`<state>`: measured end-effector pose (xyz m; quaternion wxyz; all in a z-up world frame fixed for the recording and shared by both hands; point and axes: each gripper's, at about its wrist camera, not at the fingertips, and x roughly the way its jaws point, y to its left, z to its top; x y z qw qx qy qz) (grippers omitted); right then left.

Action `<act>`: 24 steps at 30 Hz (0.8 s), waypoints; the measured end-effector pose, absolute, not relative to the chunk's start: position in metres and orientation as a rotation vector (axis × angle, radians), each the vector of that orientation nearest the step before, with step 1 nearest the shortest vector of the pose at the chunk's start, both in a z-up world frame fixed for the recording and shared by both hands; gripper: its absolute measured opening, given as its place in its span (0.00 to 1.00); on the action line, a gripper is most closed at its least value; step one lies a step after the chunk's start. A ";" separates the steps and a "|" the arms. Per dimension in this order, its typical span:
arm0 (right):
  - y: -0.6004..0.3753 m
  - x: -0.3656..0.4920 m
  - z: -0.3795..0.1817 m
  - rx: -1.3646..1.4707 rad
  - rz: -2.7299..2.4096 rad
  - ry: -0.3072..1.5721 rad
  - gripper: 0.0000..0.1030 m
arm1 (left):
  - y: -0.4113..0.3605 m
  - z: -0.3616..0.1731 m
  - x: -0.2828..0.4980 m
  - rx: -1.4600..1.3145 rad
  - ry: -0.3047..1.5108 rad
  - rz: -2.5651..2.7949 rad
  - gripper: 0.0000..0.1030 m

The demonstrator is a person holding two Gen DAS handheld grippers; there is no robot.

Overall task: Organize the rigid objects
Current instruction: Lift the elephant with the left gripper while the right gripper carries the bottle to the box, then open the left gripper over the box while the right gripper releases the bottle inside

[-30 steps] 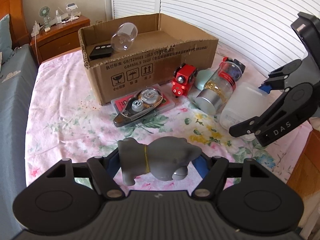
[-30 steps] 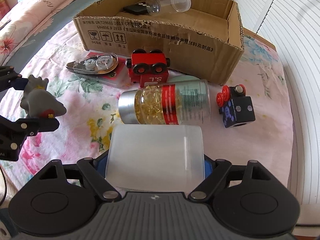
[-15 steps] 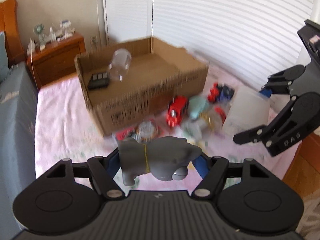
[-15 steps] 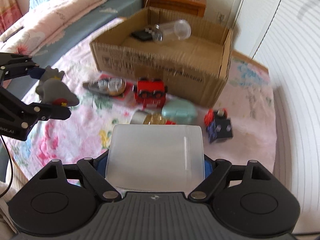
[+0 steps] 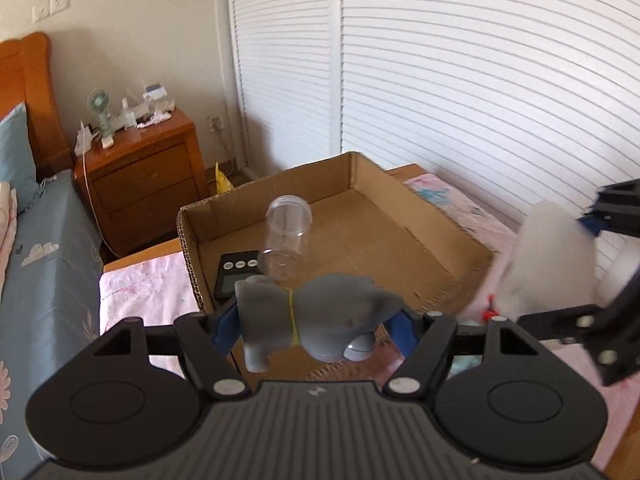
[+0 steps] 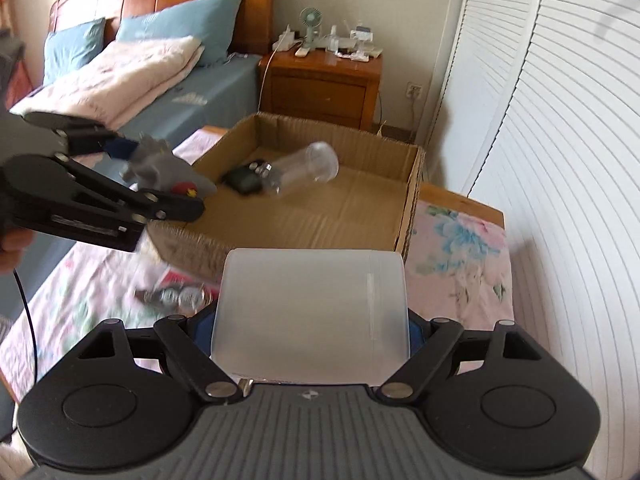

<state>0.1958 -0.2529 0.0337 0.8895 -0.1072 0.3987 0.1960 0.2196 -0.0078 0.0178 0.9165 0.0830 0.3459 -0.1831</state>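
Left claw clamped on grey toy figure, held above the near wall of the cardboard box. Right claw clamped on frosted plastic container, raised at 3 o'clock of the left, short of the box. Box holds a clear jar and a black remote toward 10 o'clock. Advice: carry both past the rim, lower onto bare cardboard at 1–2 o'clock, release one at a time, clear of the jar.
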 end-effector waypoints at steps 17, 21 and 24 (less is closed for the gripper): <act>-0.232 0.261 0.032 -0.212 0.391 0.822 0.84 | 0.026 -0.002 0.166 0.053 0.703 -0.280 0.98; -0.225 0.293 0.028 -0.211 0.364 0.837 0.84 | 0.026 -0.004 0.142 0.079 0.657 -0.238 0.98; -0.220 0.321 0.021 -0.206 0.340 0.863 0.84 | 0.028 -0.003 0.130 0.058 0.642 -0.215 0.98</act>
